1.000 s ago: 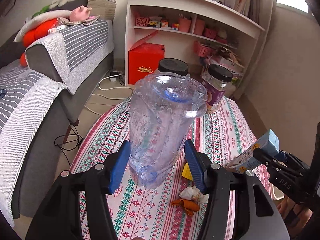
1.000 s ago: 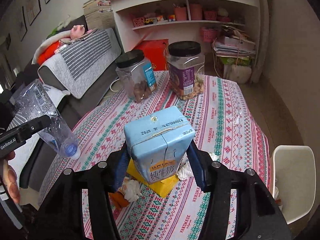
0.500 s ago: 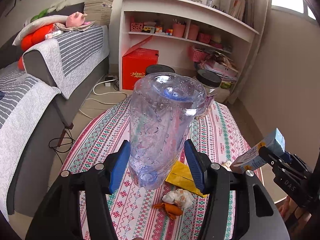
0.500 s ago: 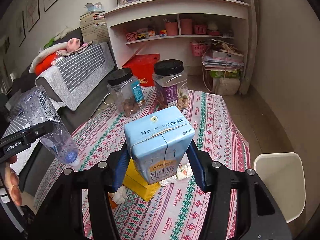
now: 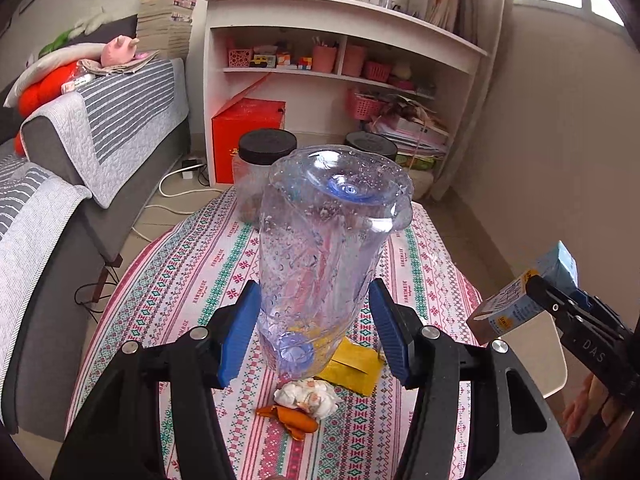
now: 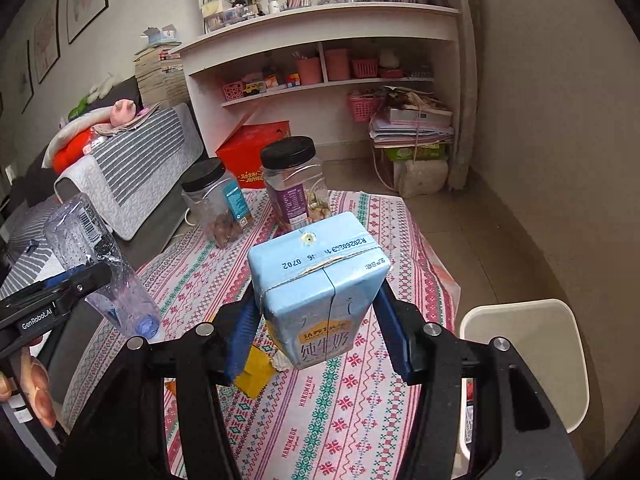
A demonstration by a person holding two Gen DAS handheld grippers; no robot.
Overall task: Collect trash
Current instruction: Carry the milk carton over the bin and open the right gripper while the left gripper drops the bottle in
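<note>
My left hand-held gripper (image 5: 312, 332) was clamped on the bottle (image 5: 324, 248), its blue pads pressed to the clear, crumpled sides; the bottle hung cap-down above the desk (image 5: 192, 272), its base tipped toward the far edge. My right hand-held gripper (image 6: 316, 336) was clamped on the carton (image 6: 320, 292), a pale blue milk box held upright and slightly tilted, also clear of the desk; in the left view that carton (image 5: 524, 292) showed off the desk's right edge, over the bin (image 5: 536, 348). In the right view the bottle (image 6: 100, 264) sat at the left, off the desk's left edge, with fingers (image 6: 38, 396) of the person visible below the left tool.

On the desk, near its front edge, lay more trash: a yellow wrapper (image 5: 356, 364), a crumpled tissue (image 5: 308, 396) just in front of it, and an orange peel (image 5: 292, 420) touching the tissue on the near side. Two jars (image 6: 216, 204) with black lids stood side by side at the far edge; the right jar (image 6: 296, 184) carried a purple label. The bin (image 6: 524, 360), white, stood on the floor just beside the desk's right edge; I could not tell what was in it.
</note>
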